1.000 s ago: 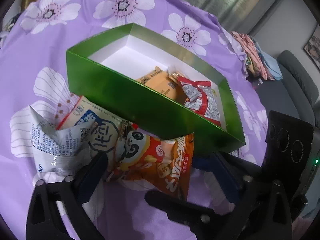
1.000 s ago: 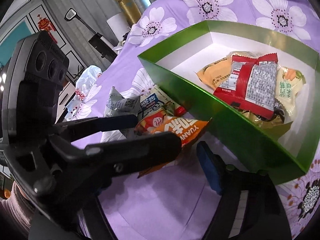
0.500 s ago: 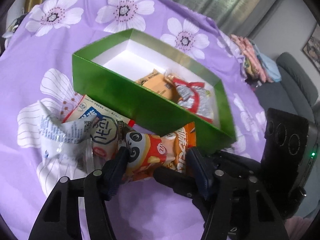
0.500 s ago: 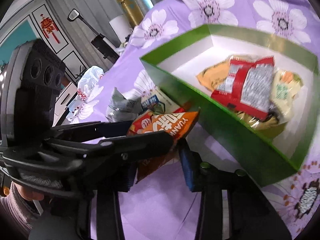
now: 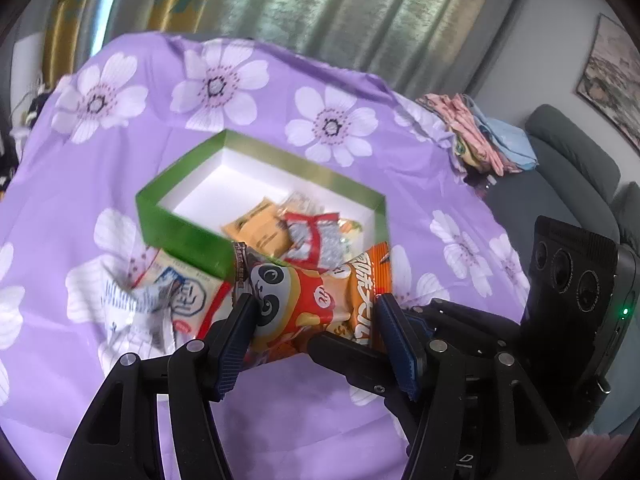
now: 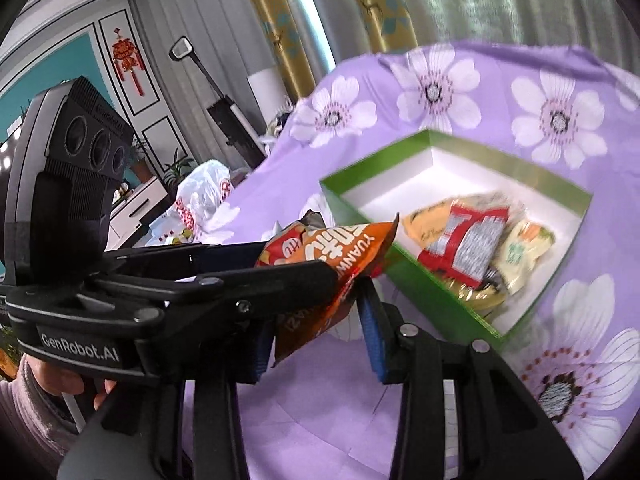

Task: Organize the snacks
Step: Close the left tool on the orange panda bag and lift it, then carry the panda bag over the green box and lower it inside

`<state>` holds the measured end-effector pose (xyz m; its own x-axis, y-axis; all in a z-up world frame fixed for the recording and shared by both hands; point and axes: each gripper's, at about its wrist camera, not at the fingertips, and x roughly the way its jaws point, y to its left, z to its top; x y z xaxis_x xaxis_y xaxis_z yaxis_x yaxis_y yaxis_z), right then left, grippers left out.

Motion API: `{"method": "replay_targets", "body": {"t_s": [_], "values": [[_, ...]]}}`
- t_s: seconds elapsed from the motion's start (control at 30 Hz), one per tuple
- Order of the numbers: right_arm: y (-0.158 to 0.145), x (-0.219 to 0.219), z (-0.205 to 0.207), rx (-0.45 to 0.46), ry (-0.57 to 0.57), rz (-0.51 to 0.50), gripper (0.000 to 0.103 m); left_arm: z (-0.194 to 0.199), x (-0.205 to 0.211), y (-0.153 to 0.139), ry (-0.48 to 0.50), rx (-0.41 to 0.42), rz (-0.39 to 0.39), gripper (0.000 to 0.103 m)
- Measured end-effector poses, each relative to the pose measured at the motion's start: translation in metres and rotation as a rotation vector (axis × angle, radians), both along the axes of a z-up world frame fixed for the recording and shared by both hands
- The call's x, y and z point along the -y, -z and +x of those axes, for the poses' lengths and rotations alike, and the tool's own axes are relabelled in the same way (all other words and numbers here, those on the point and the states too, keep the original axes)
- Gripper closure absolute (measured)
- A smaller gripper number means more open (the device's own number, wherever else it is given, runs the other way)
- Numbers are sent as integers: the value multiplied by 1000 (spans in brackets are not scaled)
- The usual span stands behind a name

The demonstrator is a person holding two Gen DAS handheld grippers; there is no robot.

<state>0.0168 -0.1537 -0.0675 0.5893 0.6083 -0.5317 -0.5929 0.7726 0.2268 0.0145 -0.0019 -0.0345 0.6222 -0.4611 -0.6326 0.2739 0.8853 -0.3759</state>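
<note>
Clamping one orange snack bag (image 5: 320, 300) between both jaws, beside the green box (image 5: 180, 236) edge.

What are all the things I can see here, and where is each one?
orange panda snack bag: one, orange and red, lifted off the cloth, gripped by both grippers
green box: one, green outside, white inside, open on the cloth
packets in the box: at least three, orange, red-and-silver, pale yellow, piled at one end
loose packets: about two, white and blue, on the cloth beside the box
tablecloth: one, purple with white flowers
folded clothes: small pile, pink and blue, at the far table edge
left gripper: black, blue pads, shut on the bag
right gripper: black, blue pads, shut on the bag's end
</note>
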Motion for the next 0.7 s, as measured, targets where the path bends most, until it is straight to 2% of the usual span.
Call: {"method": "replay_targets", "body": {"t_s": [0.3, 0.7], "values": [[-17, 24, 0, 56, 41, 15, 64, 12, 25, -14, 37, 39, 25, 41], [-25, 50, 27, 84, 90, 50, 64, 46, 49, -23, 70, 52, 46, 41]]}}
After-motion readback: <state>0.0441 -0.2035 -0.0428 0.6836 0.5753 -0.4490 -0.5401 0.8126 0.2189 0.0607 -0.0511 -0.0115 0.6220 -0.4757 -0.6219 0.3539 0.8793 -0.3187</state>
